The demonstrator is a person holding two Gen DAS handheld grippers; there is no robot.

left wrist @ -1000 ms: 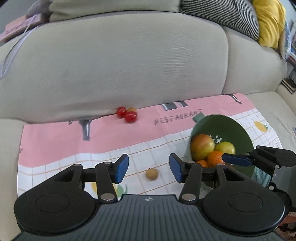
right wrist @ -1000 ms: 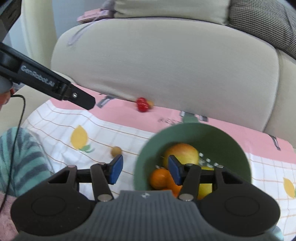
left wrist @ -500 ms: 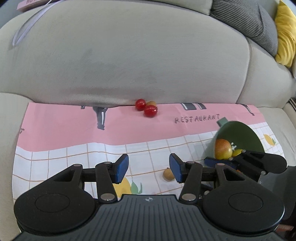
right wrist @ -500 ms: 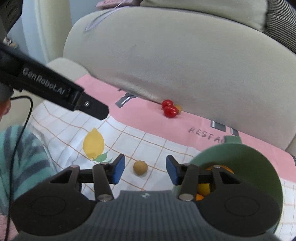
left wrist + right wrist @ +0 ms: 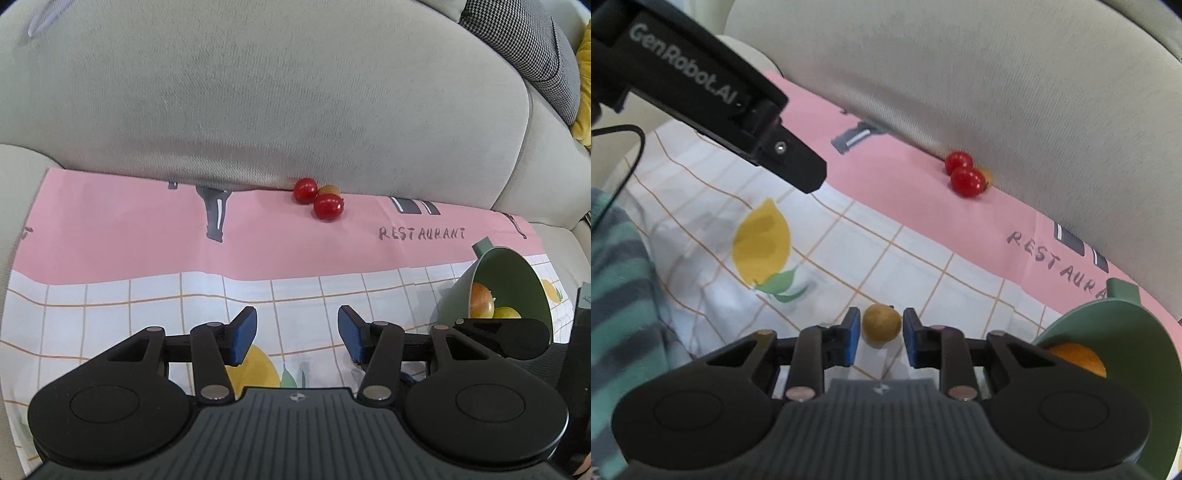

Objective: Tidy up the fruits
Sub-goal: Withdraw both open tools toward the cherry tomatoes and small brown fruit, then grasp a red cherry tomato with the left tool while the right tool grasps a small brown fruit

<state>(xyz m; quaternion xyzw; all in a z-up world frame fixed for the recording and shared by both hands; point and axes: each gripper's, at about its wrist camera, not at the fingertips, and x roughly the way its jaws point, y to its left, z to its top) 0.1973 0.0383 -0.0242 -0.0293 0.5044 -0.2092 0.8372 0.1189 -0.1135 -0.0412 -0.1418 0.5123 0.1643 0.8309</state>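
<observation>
Because a small brown fruit (image 5: 881,325) lies loose on the cloth (image 5: 886,266), away from the bowl, the right gripper (image 5: 878,338) has been brought down around it; its jaws have just been closing and are seen pinching the round, matt-skinned fruit from both sides. At about four o'clock of it a smooth green bowl (image 5: 1123,332) is tipped toward the gripper, an orange (image 5: 1078,360) showing inside. Two glossy red tomatoes (image 5: 964,173) are lodged against the sofa's woven back cushion (image 5: 997,74) at one o'clock, where the seat dips. The left gripper (image 5: 297,334) is held parted and empty over the checked, lemon-printed fabric.
</observation>
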